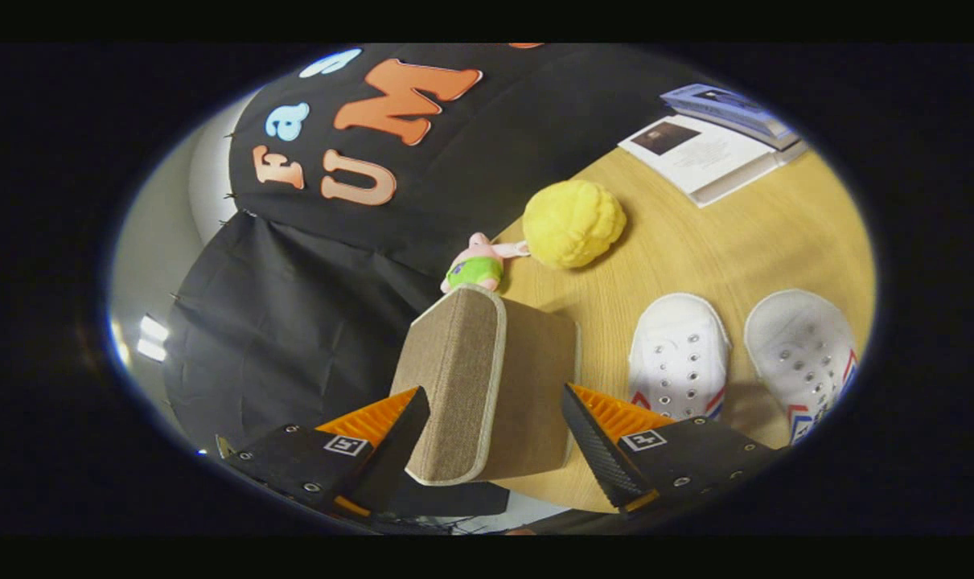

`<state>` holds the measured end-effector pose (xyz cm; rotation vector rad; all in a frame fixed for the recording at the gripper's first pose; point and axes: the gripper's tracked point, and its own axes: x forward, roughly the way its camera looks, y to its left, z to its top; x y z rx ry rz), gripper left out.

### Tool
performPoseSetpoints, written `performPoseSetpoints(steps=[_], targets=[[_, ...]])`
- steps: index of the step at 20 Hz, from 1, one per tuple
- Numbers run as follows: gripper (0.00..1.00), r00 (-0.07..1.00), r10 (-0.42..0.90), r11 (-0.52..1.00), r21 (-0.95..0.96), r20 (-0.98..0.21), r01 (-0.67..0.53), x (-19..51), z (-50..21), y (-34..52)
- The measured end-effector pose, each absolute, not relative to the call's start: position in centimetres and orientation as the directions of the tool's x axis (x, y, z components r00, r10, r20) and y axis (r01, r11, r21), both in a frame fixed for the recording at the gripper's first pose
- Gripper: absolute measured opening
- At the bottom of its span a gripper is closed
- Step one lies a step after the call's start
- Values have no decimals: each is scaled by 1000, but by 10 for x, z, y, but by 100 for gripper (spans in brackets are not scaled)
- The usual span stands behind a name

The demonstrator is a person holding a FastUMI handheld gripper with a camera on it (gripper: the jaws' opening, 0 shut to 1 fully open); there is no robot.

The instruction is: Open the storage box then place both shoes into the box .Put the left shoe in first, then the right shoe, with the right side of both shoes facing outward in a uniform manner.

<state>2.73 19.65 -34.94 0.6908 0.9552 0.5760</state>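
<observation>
While the storage box (491,382) stands shut at the near edge of the tabletop (696,241), its pale-trimmed lid face turned toward the camera, the opening step is the one in hand. The claw (495,422) is spread wide with the box between its two fingers, and I cannot tell whether either finger touches the fabric; neither looks pressed in. Beside the box, further along the same near edge, the two white shoes sit side by side: one shoe (680,358) just next to the box, the other shoe (800,354) beyond it, both with toes pointing away. Which is the left shoe is hard to judge from this angle. A yellow ball (573,223) and a small plush toy (474,265) lie past the box near the far edge, and some booklets (712,137) rest toward the far corner. Next, I judge, the claw must catch the trimmed lid edge and swing it open before any shoe is lifted.
</observation>
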Motion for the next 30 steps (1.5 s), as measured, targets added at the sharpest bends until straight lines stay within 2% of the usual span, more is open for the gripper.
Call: performPoseSetpoints(steps=[4,14,18,25,27,28,29,30], targets=[[98,379,780,575,809,-498,-122,22,-360,229],[98,307,878,396,918,-367,-35,11,-349,266],[95,312,897,332,943,-312,-11,7,-333,264],[90,388,887,286,958,-250,-38,6,-302,248],[83,412,883,269,962,-227,-48,7,-294,250],[74,417,883,261,964,-215,-55,5,-290,253],[70,422,882,264,962,-213,-67,5,-289,256],[62,426,876,283,956,-224,-78,2,-290,258]])
